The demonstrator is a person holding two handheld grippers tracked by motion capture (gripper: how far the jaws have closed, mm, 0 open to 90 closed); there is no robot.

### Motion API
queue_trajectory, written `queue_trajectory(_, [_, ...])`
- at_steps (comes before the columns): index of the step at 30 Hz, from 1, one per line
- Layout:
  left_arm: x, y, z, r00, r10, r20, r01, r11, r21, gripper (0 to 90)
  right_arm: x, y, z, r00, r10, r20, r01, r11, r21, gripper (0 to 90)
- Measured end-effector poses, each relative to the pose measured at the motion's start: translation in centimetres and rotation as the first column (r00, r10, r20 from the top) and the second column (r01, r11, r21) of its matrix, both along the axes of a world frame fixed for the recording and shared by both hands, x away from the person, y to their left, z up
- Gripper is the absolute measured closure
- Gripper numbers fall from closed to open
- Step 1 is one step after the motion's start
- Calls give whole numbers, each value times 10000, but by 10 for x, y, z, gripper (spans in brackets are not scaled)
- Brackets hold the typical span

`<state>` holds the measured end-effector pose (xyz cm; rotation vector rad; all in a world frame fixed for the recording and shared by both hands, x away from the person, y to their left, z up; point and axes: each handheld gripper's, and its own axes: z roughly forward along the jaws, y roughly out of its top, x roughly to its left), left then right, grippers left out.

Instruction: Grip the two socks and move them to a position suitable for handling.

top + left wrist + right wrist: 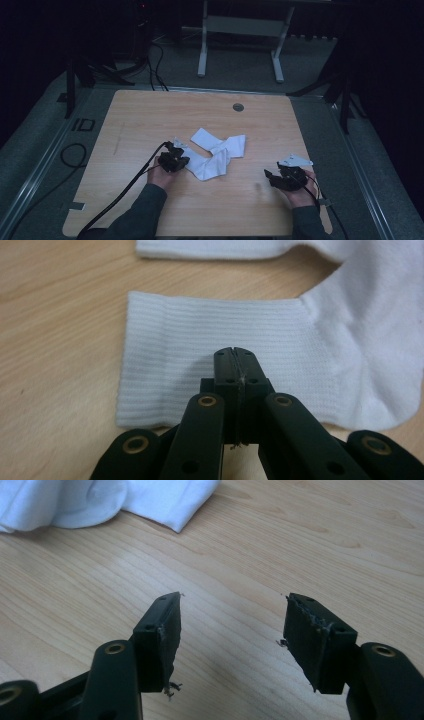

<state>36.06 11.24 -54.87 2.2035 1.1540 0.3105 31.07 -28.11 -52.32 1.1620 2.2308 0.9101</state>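
- Lying near the middle of the wooden surface (130, 120) are white socks (217, 152), crumpled together with one cuff pointing toward the far edge and another toward the person's left.
- In the left gripper view, the ribbed cuff (200, 340) of one sock lies flat on the wood, its open end to the left of that picture, the heel bulging at the right.
- A second strip of white sock (225, 247) runs along the top of that view, apart from the cuff.
- Left hand-held gripper (176, 161) sits at the near-left edge of the socks; its jaws are clenched tight together (no cloth visibly caught between them), tips over the cuff's near edge.
- Right hand-held gripper (280, 180) rests well apart from the socks, toward the person's right, with a grey plate (295, 160) on top.
- Its jaws stand released, wide apart, bare wood between them; the socks lie beyond, at the upper left of the right gripper view (100, 500).
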Motion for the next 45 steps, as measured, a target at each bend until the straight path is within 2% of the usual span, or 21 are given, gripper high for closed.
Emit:
queue_trajectory(9, [-19,18,0,9999,133,-23,-133,9999,1,899,0,10,5,9996,281,41,-281,9996,69,397])
queue_trajectory(16, [-33,38,0,9994,327,-107,-327,9995,-37,897,4,29,7,9970,772,-17,-772,9969,117,416])
queue_trajectory(21, [-40,51,1,9990,428,-134,-427,9991,82,890,7,40,7,9944,1052,-47,-1051,9944,141,424])
queue_trajectory(28, [-44,68,0,9962,864,-118,-864,9962,-72,881,10,54,5,9905,1373,-82,-1371,9903,214,444])
queue_trajectory(30, [-44,70,0,9955,938,-106,-939,9955,-103,867,10,57,5,9898,1419,-134,-1416,9897,216,450])
queue_trajectory(32, [-45,70,1,9966,830,-3,-830,9965,-121,757,11,61,4,9884,1510,-147,-1505,9881,306,459])
queue_trajectory(34, [-45,70,1,9970,780,21,-779,9968,-152,728,12,63,5,9877,1555,-149,-1549,9873,366,466])
queue_trajectory(37, [-44,72,2,9969,773,112,-772,9970,-73,686,14,70,4,9855,1690,-173,-1679,9845,496,516])
queue_trajectory(40, [-45,74,4,9960,841,312,-835,9963,-193,676,16,79,4,9797,1998,-180,-1983,9781,629,627])
queue_trajectory(45, [-45,78,9,9930,1011,602,-996,9946,-279,649,20,99,-1,9648,2603,-366,-2573,9637,712,786])
